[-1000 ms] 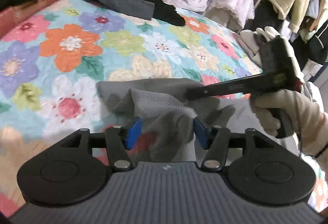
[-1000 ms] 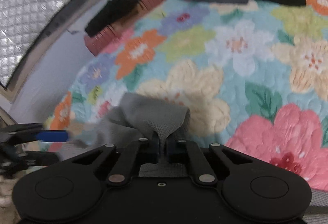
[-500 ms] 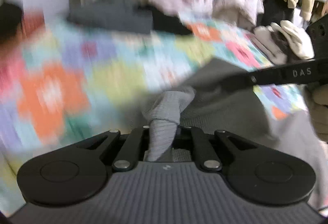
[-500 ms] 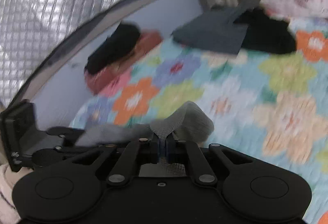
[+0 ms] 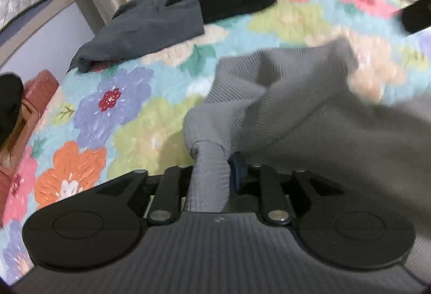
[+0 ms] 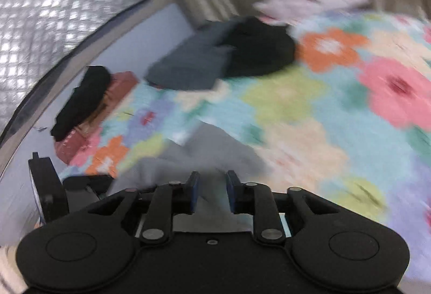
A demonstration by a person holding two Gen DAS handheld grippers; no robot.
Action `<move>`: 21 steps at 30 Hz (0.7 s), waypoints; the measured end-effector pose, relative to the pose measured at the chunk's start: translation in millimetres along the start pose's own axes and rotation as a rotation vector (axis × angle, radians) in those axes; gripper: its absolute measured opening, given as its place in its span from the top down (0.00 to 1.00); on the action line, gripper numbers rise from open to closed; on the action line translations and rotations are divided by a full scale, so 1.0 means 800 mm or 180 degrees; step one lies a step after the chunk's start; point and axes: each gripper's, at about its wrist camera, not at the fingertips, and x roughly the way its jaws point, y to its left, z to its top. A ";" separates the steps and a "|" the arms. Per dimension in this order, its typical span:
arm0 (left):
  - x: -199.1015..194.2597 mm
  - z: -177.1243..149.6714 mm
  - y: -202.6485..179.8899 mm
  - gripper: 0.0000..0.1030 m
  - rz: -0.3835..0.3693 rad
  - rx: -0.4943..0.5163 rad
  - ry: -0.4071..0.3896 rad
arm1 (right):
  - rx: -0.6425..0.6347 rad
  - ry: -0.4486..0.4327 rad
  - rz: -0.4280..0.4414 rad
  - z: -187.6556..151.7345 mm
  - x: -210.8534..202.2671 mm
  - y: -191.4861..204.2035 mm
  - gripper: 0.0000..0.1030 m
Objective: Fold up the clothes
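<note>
Item: grey knit garment [image 5: 309, 105], spread on floral bedspread [image 5: 129, 111], bulk lying ahead and to the right of left hand-held gripper [image 5: 212, 172]

Left hand-held gripper: jaws opening, a rolled tongue of the grey knit between them and apparently touching the blue pad [image 5: 237, 170]; grip loosening, not yet free of the cloth

Right hand-held gripper [image 6: 210, 191]: jaws opening, blue pads apart, grey cloth lying below and ahead of the gap, not pinched; view blurred

Relation for next move: garment's long axis running from the left hand-held gripper rightward and away across the bedspread, toward the dark edge of the other tool [image 5: 414, 16]; left hand nearer the bunched corner, right hand over the garment's opposite end

Also beyond the grey knit: dark grey folded garment [image 5: 145, 27], black garment [image 5: 231, 0] touching it

Judgement: fold just laid, both corners being released
</note>
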 end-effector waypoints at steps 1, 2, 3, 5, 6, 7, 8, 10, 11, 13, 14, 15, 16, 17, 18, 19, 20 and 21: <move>-0.004 -0.002 0.002 0.58 0.0074 0.0043 -0.0008 | 0.0055 0.0028 -0.0057 -0.008 -0.019 -0.020 0.73; -0.008 -0.004 0.004 0.49 0.0149 0.0086 -0.0015 | 0.0076 0.0050 -0.0135 -0.019 -0.037 -0.038 0.72; -0.017 -0.004 0.010 0.49 0.0152 0.0037 -0.0029 | 0.0072 0.0076 -0.0249 -0.028 -0.060 -0.058 0.71; -0.044 -0.003 0.022 0.49 0.0089 -0.0138 -0.0095 | -0.0007 0.0099 -0.0529 -0.044 -0.096 -0.089 0.61; -0.061 -0.002 0.027 0.49 0.0041 -0.0234 -0.0156 | -0.0043 0.0097 -0.0678 -0.053 -0.113 -0.103 0.59; -0.078 0.000 0.026 0.49 -0.0041 -0.0296 -0.0236 | -0.0029 0.0069 -0.0833 -0.063 -0.130 -0.118 0.54; -0.095 0.003 0.023 0.48 -0.0136 -0.0345 -0.0322 | 0.0003 0.0042 -0.0972 -0.073 -0.146 -0.133 0.49; -0.119 0.008 0.005 0.46 -0.0440 -0.0380 -0.0413 | 0.0227 0.0015 -0.1099 -0.099 -0.172 -0.162 0.48; -0.125 0.011 -0.007 0.46 -0.0582 -0.0392 -0.0422 | 0.0304 0.0016 -0.1139 -0.109 -0.180 -0.174 0.48; -0.132 0.016 -0.038 0.46 -0.0849 -0.0384 -0.0383 | 0.0447 0.0019 -0.1220 -0.130 -0.193 -0.195 0.48; -0.134 0.018 -0.054 0.46 -0.0960 -0.0357 -0.0362 | 0.0470 0.0023 -0.1267 -0.137 -0.196 -0.201 0.48; -0.136 0.020 -0.070 0.45 -0.1045 -0.0321 -0.0349 | 0.0486 0.0026 -0.1315 -0.145 -0.198 -0.207 0.47; -0.138 0.021 -0.086 0.44 -0.1106 -0.0288 -0.0326 | 0.0472 0.0031 -0.1363 -0.150 -0.198 -0.210 0.46; -0.138 0.022 -0.100 0.44 -0.1155 -0.0263 -0.0293 | 0.0449 0.0048 -0.1393 -0.153 -0.197 -0.213 0.43; -0.136 0.022 -0.109 0.44 -0.1192 -0.0273 -0.0260 | 0.0429 0.0065 -0.1389 -0.156 -0.195 -0.218 0.41; -0.134 0.022 -0.117 0.43 -0.1225 -0.0295 -0.0228 | 0.0421 0.0085 -0.1276 -0.158 -0.192 -0.224 0.40; -0.132 0.022 -0.124 0.43 -0.1257 -0.0317 -0.0196 | 0.0412 0.0105 -0.1162 -0.160 -0.189 -0.231 0.40; -0.130 0.021 -0.130 0.43 -0.1284 -0.0348 -0.0161 | 0.0394 0.0106 -0.1031 -0.161 -0.186 -0.235 0.41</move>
